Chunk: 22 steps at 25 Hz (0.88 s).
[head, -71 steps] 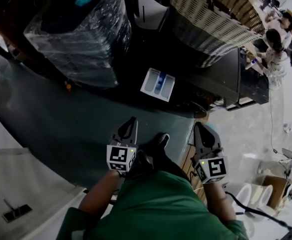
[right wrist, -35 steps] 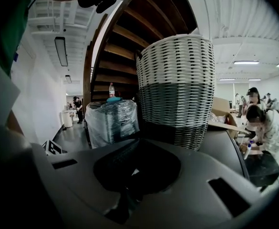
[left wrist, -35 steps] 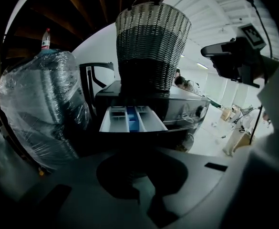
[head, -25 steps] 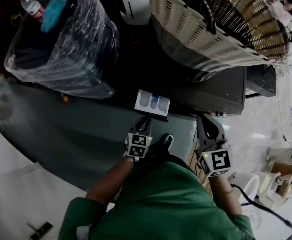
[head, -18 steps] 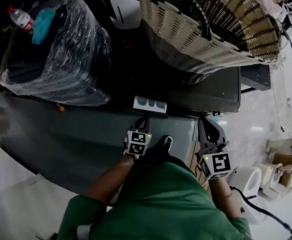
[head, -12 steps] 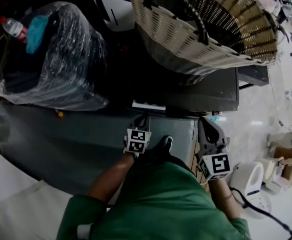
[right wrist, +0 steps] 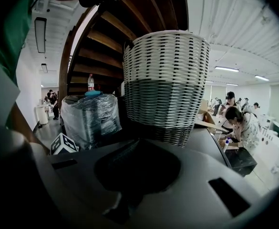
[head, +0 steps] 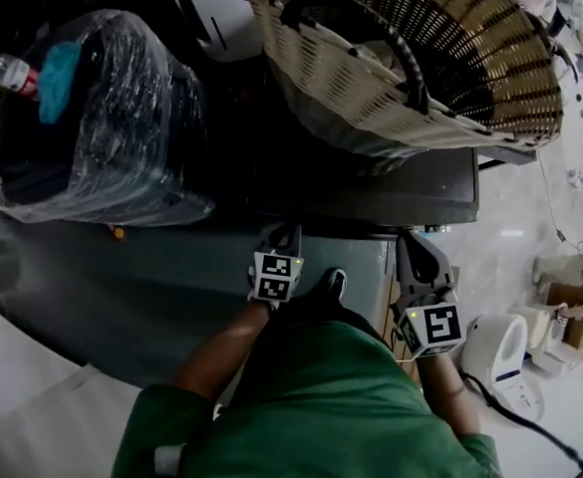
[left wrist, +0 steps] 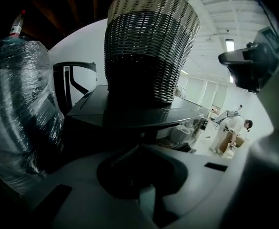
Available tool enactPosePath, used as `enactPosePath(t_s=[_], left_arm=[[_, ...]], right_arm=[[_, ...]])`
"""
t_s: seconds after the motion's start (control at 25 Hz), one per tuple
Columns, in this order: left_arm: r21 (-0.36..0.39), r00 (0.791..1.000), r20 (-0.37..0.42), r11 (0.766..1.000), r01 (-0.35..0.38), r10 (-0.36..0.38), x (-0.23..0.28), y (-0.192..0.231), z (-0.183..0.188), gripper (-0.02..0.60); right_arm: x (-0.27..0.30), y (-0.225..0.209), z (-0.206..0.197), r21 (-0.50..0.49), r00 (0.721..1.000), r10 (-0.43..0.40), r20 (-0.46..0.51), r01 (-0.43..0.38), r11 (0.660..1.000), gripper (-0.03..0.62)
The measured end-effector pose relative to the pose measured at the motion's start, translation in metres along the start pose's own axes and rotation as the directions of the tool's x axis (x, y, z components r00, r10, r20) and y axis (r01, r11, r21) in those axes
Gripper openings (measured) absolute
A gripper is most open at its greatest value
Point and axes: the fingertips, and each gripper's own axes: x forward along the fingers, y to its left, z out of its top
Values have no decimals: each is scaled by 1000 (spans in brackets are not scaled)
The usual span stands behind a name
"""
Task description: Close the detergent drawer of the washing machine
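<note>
Detergent drawer, pushed home: a second ago its white tray stood well out from the front of the washing machine (head: 421, 182), half a second ago only a thin white edge was left, and now the head view shows none of it. I judge it flush, or nearly so, under the machine's dark top edge, just ahead of my left claw. At far left the plastic-wrapped bundle (head: 102, 118) stands beside the machine and plays no part. My left gripper (head: 283, 231) has followed the tray inward. Its jaws are pressed together with nothing between them, and their tip lies at the machine's front where the tray stood out. I cannot tell whether it touches the panel. The wicker basket (head: 401, 58) rests on the machine's top, above and to the right of that spot. At right, my right gripper (head: 412, 239) hangs near the machine's front right corner, its jaws likewise closed on nothing, and it is not engaged with the drawer. The closing stroke therefore appears complete. What is left, in my judgement, is a last firm press if the front is not fully seated, then drawing the left claw straight back.
</note>
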Motion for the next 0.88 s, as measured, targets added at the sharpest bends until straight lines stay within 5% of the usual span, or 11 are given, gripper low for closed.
enactPosePath(t_s=[0.88], left_arm=[[-14, 999, -5, 999, 42, -42, 6, 4, 2, 21]], right_arm=[[55, -3, 7, -15, 997, 63, -39, -63, 998, 15]])
